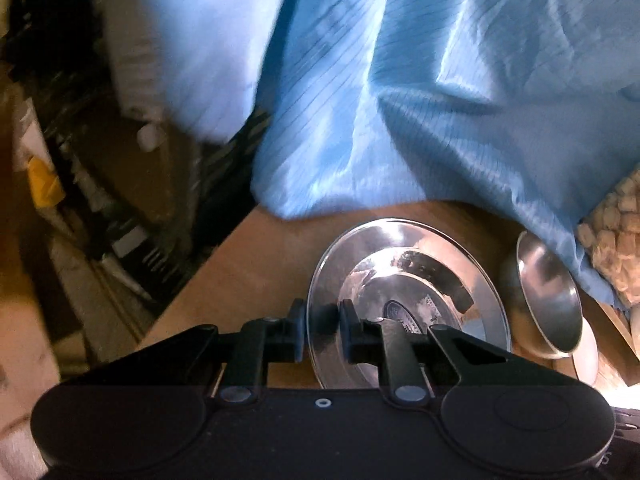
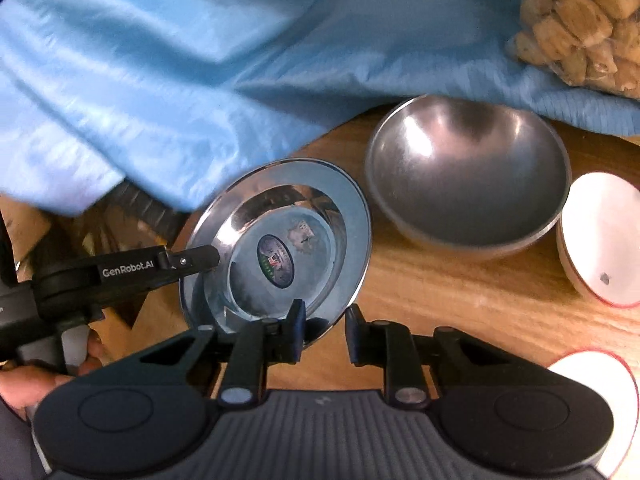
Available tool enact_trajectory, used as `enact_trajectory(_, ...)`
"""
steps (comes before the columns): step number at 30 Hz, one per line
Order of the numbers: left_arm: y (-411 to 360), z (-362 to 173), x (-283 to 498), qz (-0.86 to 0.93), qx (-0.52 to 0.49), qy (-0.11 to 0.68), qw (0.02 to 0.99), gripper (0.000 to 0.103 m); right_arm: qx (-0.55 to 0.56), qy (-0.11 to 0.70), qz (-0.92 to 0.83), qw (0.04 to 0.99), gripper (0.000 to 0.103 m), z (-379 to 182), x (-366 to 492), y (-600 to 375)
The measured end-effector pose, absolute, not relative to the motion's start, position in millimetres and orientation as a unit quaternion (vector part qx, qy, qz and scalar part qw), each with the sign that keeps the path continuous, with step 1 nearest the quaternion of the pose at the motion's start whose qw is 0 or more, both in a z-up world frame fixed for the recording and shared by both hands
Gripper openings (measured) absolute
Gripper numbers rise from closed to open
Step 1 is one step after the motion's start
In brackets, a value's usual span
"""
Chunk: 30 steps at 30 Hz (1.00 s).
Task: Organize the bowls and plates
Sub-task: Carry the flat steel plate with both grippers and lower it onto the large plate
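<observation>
blue cloth (image 2: 208, 80): we see it draped behind the steel plate, covering the far part of the table and overhanging the steel bowl's far rim.
table (image 2: 440, 288): wooden, carries everything; the steel plate sits near its corner.
steel bowl (image 2: 468, 180): upright and empty, just right of the steel plate in the right wrist view.
steel plate (image 2: 280, 248): shiny, with a round sticker in the well, held tilted at the table corner.
white bowl (image 2: 600, 240): red-rimmed, beyond the steel bowl, further from the steel plate.
left gripper (image 1: 322, 330): we read it as clamped on the steel plate's rim, one finger on each face.
right gripper (image 2: 324, 334): jaws nearly together, straddling the steel plate's near rim; we read it as pinched.
hand (image 2: 36, 384): on the left gripper's handle, left of the steel plate.
</observation>
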<state>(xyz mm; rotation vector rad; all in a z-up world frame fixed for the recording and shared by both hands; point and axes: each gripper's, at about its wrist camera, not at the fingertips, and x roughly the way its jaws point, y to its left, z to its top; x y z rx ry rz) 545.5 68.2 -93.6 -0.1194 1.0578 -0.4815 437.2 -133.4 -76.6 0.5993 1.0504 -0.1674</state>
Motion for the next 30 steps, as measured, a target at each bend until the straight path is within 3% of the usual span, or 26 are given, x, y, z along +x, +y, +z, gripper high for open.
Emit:
enact_trajectory(16,59.3,-52.8,446.6,-0.197,-0.085,0.475,0.853,0.019,0.241,0.451,-0.032,0.859,0.024,-24.7,367.8,-152.1)
enact_trajectory(30,44.0,-38.9,370.4,-0.174,-0.075,0.461,0.867,0.020,0.249,0.442,0.012,0.862,0.024,-12.7,306.1,-173.2)
